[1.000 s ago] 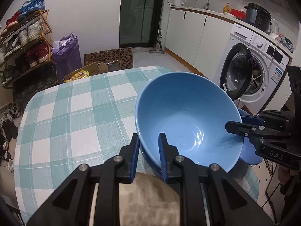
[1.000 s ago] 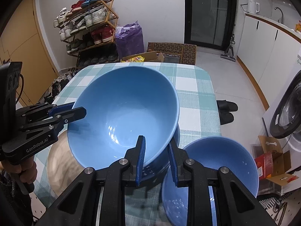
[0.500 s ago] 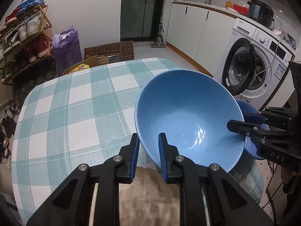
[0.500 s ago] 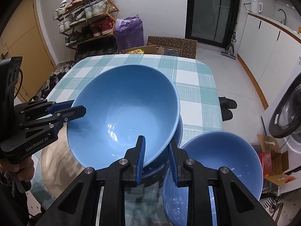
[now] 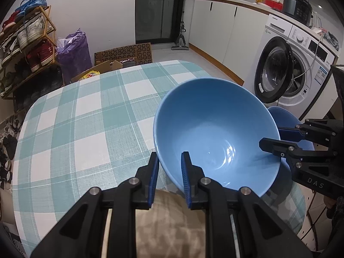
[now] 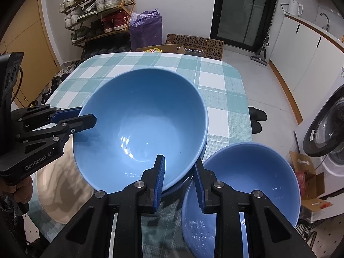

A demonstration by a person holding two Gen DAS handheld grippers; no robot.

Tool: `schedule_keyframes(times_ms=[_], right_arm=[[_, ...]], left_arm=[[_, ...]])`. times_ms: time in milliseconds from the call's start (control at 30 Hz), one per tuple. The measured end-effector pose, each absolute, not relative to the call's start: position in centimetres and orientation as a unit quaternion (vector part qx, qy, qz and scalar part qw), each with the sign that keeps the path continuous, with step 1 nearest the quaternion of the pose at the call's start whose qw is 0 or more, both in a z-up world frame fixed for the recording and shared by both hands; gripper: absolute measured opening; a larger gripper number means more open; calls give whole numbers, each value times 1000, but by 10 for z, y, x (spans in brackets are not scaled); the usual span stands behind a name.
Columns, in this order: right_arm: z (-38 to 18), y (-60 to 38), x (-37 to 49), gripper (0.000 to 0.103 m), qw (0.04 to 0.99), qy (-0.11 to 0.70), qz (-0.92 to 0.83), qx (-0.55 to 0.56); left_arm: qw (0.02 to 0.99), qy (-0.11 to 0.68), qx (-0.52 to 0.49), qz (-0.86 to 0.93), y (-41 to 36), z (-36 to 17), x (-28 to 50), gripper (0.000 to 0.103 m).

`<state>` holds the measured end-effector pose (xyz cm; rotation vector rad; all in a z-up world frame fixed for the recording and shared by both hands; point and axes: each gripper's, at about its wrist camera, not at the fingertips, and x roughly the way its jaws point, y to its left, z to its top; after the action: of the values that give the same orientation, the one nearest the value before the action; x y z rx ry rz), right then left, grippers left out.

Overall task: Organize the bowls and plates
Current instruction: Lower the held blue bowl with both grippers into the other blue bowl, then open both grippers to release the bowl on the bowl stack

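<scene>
Your left tool (image 5: 168,172) and right tool (image 6: 178,177) each clamp the big blue bowl's (image 6: 139,126) rim from opposite sides, lower centre. Housings read "GenRobot.AI" and "DAS".

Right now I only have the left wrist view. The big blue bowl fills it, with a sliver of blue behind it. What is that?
Observer: A second blue bowl, upright on the table near its corner, right beside the big blue bowl.
Operator: Is the right gripper properly on the big bowl's rim?
Observer: The right gripper straddles the rim, one finger inside the bowl and one outside.
Operator: Anything underneath the big bowl?
Observer: A darker blue rim peeks out below its right side. It looks like another dish, but I cannot tell whether they touch.
</scene>
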<state>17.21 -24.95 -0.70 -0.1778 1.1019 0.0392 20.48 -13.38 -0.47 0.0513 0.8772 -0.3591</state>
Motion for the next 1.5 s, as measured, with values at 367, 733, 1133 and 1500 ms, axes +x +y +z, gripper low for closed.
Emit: schedule_keyframes(times_ms=[367,733,1133,1500], right_arm=[[-12,-242,170,30,845,522,12,-112],[-15,-240,172,37,844,518,9,-139],[-11,-243,171,55,848,509,21,-145],[-6,-247,166,77,854,499,19,-146]], left_arm=[[887,427,31,-172,-134,-11,206,18],[887,427,43,-172,-137,-14,207,20],[885,429,43,-176,-136,-16,209,22],[883,434,33,-176,-131,-18,207,50]])
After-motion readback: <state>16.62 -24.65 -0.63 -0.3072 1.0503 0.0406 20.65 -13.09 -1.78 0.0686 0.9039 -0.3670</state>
